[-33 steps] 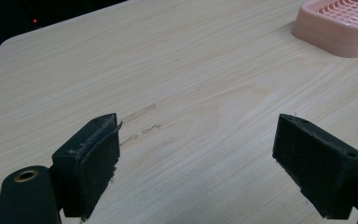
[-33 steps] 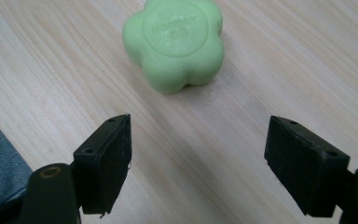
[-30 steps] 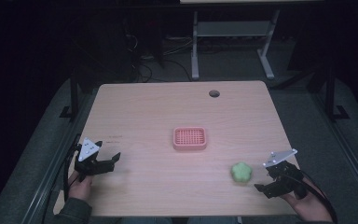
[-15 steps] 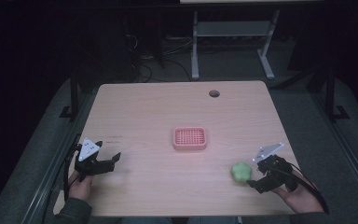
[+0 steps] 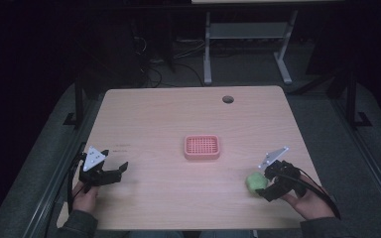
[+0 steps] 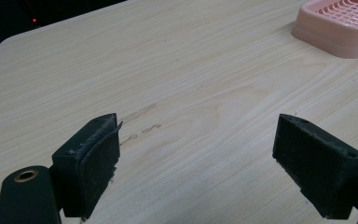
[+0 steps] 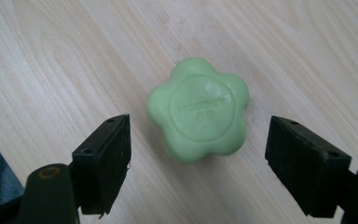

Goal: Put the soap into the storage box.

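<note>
My right gripper [image 7: 198, 163] stands open, jaws flanking the green soap [image 7: 199, 114] without contact. My left gripper [image 6: 200, 163] is open over bare table [image 6: 191, 70].

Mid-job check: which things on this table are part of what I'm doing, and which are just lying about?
In the job:
- green flower-shaped soap, lying between the open jaws of the right gripper
- pink slotted soap dish, probably where it goes

Lying about:
- left gripper, open, over bare table
- round hole in the tabletop
</note>
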A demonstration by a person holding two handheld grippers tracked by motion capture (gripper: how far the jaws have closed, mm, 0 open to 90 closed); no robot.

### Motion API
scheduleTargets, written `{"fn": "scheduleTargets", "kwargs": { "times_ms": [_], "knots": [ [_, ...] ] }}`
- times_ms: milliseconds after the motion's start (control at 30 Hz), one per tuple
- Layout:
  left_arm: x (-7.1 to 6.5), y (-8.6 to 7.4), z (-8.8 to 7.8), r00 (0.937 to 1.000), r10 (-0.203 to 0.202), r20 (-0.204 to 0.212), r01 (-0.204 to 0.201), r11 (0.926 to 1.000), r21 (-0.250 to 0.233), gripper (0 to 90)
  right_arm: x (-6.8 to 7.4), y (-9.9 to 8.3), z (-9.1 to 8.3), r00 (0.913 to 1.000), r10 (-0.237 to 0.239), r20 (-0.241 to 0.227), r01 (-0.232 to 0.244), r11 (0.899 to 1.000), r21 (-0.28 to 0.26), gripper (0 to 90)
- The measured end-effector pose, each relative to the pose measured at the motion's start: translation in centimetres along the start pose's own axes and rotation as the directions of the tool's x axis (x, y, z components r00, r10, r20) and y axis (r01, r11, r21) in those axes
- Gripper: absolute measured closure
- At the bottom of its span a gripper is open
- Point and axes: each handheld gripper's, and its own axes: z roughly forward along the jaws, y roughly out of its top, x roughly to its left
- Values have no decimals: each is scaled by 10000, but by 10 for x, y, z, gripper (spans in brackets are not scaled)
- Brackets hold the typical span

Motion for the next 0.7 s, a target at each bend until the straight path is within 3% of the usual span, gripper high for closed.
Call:
{"fn": "scheduleTargets", "kwargs": {
  "times_ms": [700],
  "knots": [
    [-1,0,1,10000,24,44,-24,10000,-11,144,-4,15,20,9997,115,-195,-102,9976,684,191]
  ]
}}
